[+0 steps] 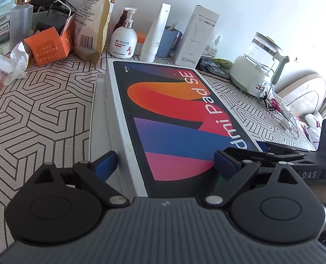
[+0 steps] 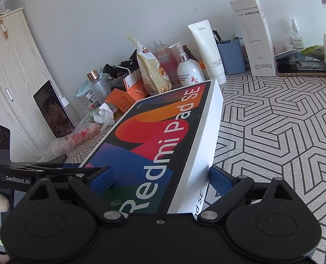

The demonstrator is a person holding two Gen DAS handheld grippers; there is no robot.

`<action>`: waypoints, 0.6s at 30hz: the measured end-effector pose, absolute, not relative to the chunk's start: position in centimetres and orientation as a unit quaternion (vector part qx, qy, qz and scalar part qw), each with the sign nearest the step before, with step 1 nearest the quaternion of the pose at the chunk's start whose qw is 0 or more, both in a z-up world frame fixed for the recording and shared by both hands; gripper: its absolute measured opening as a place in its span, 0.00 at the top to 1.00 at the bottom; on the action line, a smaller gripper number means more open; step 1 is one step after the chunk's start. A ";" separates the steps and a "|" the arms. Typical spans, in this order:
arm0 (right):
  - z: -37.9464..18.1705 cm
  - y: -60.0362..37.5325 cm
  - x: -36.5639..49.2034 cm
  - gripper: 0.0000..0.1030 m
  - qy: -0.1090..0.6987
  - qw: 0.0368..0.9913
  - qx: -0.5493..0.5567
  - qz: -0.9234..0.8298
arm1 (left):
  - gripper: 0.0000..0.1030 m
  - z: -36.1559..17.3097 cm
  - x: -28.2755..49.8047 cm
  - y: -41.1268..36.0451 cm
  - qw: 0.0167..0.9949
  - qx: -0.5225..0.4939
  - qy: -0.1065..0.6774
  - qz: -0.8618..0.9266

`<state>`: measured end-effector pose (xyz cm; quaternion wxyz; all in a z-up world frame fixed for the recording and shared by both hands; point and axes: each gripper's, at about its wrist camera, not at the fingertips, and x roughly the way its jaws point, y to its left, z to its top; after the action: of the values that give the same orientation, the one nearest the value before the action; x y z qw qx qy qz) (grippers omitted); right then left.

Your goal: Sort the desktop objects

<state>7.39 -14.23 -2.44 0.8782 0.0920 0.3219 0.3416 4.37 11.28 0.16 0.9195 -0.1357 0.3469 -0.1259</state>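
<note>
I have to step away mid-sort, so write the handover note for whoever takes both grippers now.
Left gripper: open, jaws astride the near left corner of the Redmi Pad SE box.
Right gripper: open, astride its near right corner.
Whether any pad touches the box cannot be told.
The box lies on the patterned table, its far end toward the clutter by the wall.
Done: nothing visibly sorted.
Left: probably grip and place the box, then the clutter.

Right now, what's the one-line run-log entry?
phase: two-handed grip | object: Redmi Pad SE box, tilted | left tool: straddling near corner | right tool: straddling opposite corner | contact: unclear
</note>
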 end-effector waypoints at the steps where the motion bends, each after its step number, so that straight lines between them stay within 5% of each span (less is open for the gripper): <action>1: -2.5 -14.2 7.4 0.06 0.323 0.878 0.093 0.342 | 0.08 0.1 4.4 11.3 0.920 -0.136 0.347 -0.126; 18: -3.1 -13.8 8.0 0.06 0.335 0.870 0.105 0.346 | 0.08 0.2 5.1 11.7 0.924 -0.126 0.338 -0.130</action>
<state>8.00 -13.82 -3.13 0.8701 0.1051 0.3351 0.3457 5.05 11.74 0.21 0.9235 -0.1261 0.3380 -0.1301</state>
